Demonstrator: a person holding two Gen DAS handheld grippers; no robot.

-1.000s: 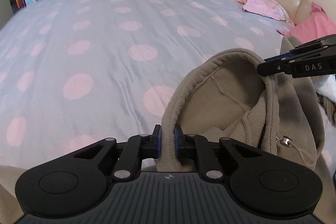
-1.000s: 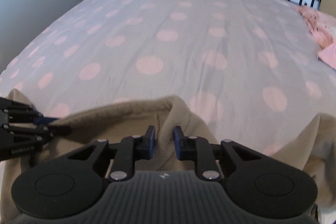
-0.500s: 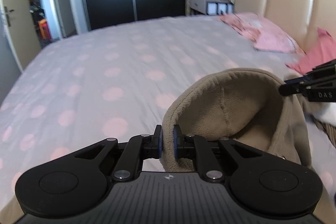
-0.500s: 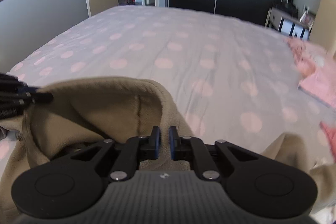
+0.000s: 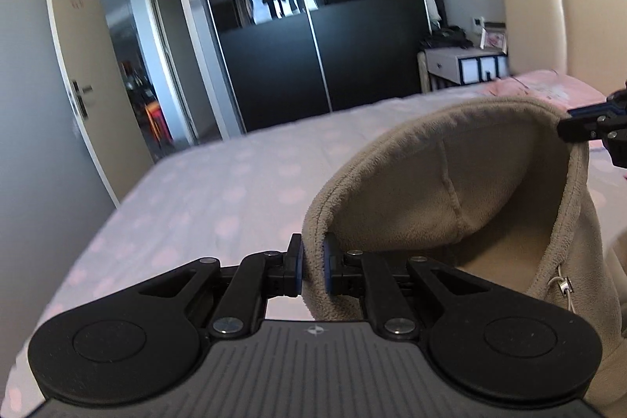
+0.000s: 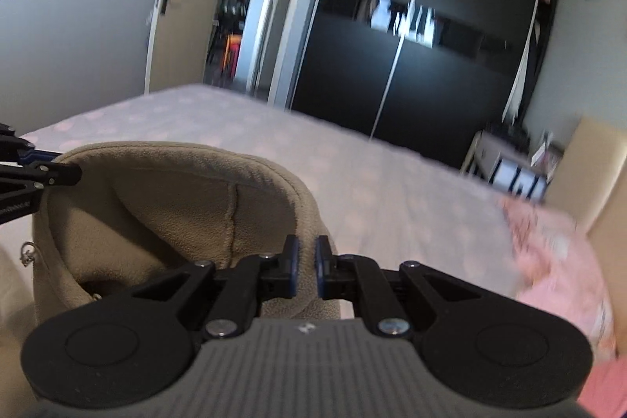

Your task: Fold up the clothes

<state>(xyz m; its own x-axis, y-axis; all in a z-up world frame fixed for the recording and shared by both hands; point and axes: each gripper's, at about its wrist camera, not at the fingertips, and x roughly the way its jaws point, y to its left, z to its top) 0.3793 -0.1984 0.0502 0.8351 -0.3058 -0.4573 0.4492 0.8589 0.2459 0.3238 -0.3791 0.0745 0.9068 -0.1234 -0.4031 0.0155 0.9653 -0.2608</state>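
left gripper (image 5: pixel 312 264): I've got it pinching the beige fleece (image 5: pixel 443 190) hem;
right gripper (image 6: pixel 306 268): pinching the same hem;
fleece: held above the bed (image 5: pixel 235 190)

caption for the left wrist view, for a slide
Left gripper and right gripper pinch the hood rim of a beige fleece hoodie above the spotted bed.

The fleece garment (image 5: pixel 450 183) is plain beige, and the bed cover (image 5: pixel 235 190) is pale lilac-grey with round pink dots. Both grippers are black with blue pads at the jaws. The wardrobe (image 5: pixel 313 26) at 12 o'clock is black, the headboard (image 5: pixel 568 26) cream, and the cloth (image 6: pixel 548 261) at 3 o'clock pink.
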